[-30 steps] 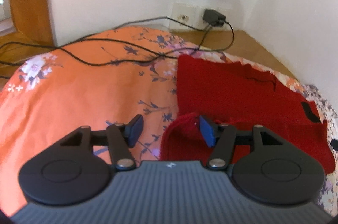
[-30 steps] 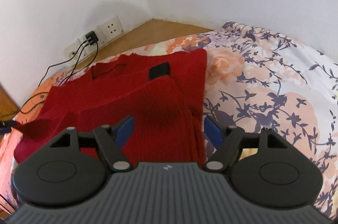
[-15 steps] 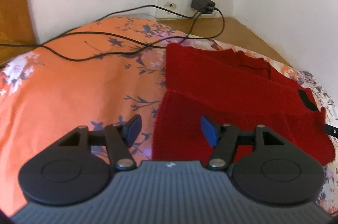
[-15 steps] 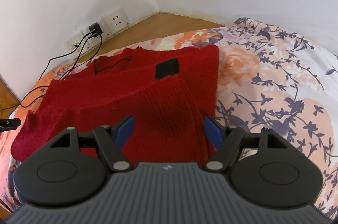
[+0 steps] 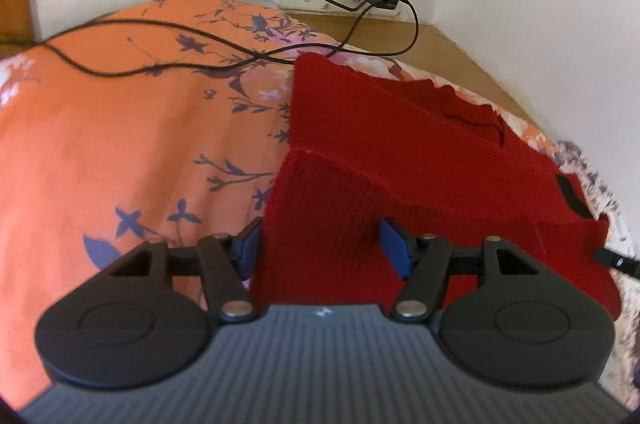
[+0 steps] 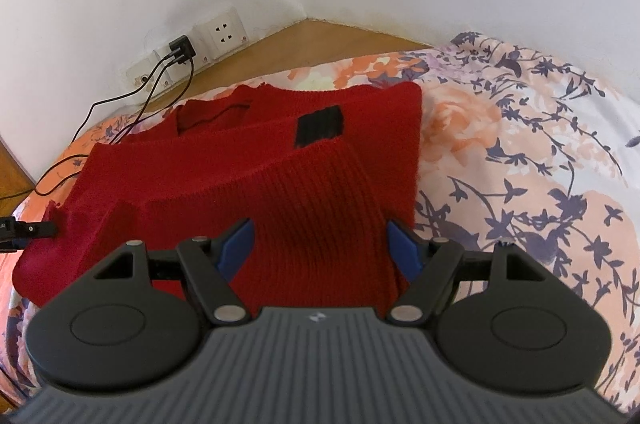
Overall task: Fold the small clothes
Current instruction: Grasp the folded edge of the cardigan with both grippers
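From my left side, my left gripper (image 5: 320, 246) is wide open with a fold of the red sweater (image 5: 400, 144) between its fingers, gripping nothing. The sweater lies on the flowery bed cover (image 5: 120, 144).

From my right side, my right gripper (image 6: 320, 244) is wide open too, over the sweater's near edge.

- Left gripper (image 5: 322, 248): ribbed grey housing with a small white logo at its front edge, and two rounded black lobes with embossed circles.
- Black linkage arms with silver pivot screws end in blue pads (image 5: 394, 248).
- Right gripper (image 6: 320, 244): same build, with blue pads (image 6: 236, 244).
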A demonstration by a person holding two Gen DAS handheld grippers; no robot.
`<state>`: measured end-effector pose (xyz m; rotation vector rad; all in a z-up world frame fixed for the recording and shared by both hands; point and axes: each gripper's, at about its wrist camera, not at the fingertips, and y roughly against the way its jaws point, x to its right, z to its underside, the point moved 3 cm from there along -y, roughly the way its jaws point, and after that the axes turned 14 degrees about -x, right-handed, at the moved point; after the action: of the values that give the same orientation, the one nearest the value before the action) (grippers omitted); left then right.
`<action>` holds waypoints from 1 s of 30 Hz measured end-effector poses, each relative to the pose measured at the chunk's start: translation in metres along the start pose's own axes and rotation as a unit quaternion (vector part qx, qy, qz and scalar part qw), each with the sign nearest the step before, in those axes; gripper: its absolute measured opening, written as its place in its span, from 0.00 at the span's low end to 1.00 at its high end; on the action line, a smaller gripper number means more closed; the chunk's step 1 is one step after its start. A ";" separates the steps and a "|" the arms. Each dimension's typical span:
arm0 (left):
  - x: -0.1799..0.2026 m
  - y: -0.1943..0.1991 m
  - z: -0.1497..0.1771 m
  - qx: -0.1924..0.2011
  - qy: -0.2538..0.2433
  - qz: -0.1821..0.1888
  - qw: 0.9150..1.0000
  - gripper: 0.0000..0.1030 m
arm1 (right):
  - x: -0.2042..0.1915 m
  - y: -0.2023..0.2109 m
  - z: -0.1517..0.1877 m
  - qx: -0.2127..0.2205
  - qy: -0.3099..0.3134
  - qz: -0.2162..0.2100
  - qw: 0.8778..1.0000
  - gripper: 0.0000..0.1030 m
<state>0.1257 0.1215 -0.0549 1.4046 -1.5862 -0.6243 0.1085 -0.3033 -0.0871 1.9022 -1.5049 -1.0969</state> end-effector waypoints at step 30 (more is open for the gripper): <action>0.022 0.037 0.010 0.081 -0.056 -0.028 0.995 0.13 | -0.013 0.047 0.017 0.110 0.023 -0.013 0.994 0.17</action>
<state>0.0999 0.1070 -0.0225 1.5620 -1.7219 -0.6280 0.0667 -0.3018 -0.0571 2.0833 -1.6358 -0.9239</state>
